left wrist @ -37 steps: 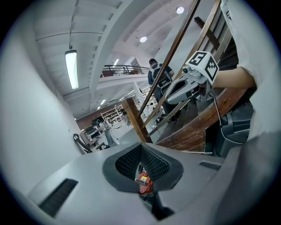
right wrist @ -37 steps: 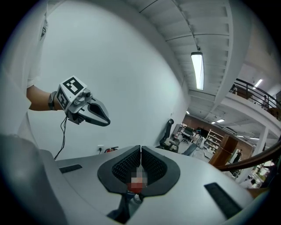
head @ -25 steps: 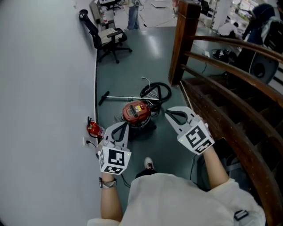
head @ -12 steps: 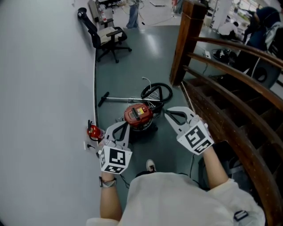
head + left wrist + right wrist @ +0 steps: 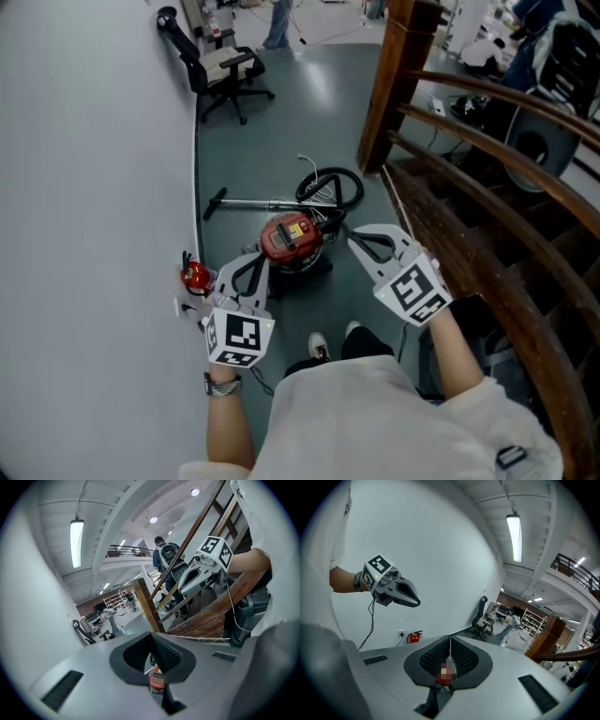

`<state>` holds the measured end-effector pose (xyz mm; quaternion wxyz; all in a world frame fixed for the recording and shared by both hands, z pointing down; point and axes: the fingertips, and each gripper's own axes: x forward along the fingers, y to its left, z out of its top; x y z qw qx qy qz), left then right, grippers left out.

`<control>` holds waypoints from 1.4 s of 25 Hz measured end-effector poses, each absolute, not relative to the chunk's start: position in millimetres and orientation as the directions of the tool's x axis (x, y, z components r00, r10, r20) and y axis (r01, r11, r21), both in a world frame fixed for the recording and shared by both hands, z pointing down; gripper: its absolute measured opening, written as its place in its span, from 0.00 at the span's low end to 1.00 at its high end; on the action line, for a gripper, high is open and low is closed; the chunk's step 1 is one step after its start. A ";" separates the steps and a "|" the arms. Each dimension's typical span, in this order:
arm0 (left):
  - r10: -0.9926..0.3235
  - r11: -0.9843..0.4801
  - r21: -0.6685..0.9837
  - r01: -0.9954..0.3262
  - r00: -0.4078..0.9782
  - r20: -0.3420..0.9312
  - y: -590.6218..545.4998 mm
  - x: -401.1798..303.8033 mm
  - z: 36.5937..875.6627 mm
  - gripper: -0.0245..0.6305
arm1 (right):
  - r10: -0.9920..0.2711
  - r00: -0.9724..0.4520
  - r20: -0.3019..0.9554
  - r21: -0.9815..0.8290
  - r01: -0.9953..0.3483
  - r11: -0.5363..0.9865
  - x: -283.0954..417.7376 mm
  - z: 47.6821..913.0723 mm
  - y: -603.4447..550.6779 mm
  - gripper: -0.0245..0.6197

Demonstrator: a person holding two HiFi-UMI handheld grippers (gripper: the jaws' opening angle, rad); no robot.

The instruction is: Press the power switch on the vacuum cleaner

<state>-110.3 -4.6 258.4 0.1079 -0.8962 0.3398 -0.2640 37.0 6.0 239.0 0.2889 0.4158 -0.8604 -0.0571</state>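
The red canister vacuum cleaner (image 5: 291,239) stands on the grey floor below me, its black hose (image 5: 330,190) coiled behind it and its wand lying to the left. My left gripper (image 5: 257,262) hangs in the air just left of it, jaws together with nothing in them. My right gripper (image 5: 357,241) hovers just right of it, also shut and empty. In the left gripper view the vacuum cleaner (image 5: 157,679) shows through the slit under the closed left gripper (image 5: 151,641). The right gripper (image 5: 450,644) has its pads closed in its own view.
A white wall runs along the left with a red fire extinguisher (image 5: 195,276) at its foot. A wooden stair railing (image 5: 487,150) and post (image 5: 389,84) stand at the right. An office chair (image 5: 220,66) stands farther back. My shoes (image 5: 319,349) are just behind the vacuum.
I have stepped slightly closer; a second foot now shows below the right gripper. Both grippers sank a little beside the vacuum cleaner and stayed shut.
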 end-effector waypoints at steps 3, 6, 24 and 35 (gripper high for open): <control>-0.665 -0.747 -0.371 -0.552 0.626 0.408 -9.4 -110.3 262.0 0.03 | -0.750 -0.488 0.447 0.333 -0.687 0.646 38.7 241.1 0.6 0.09; -0.665 -0.747 -0.364 -0.556 0.625 0.409 -12.2 -105.8 268.2 0.03 | -0.744 -0.496 0.447 0.317 -0.690 0.650 43.5 247.3 -4.3 0.09; -0.688 -0.723 -0.334 -0.605 0.589 0.424 -82.0 -70.1 299.9 0.03 | -0.690 -0.550 0.470 0.272 -0.654 0.706 74.9 286.2 -85.6 0.09; -0.674 -0.731 -0.303 -0.611 0.578 0.460 -124.9 -62.1 338.7 0.03 | -0.615 -0.588 0.526 0.172 -0.635 0.754 74.7 337.1 -128.9 0.09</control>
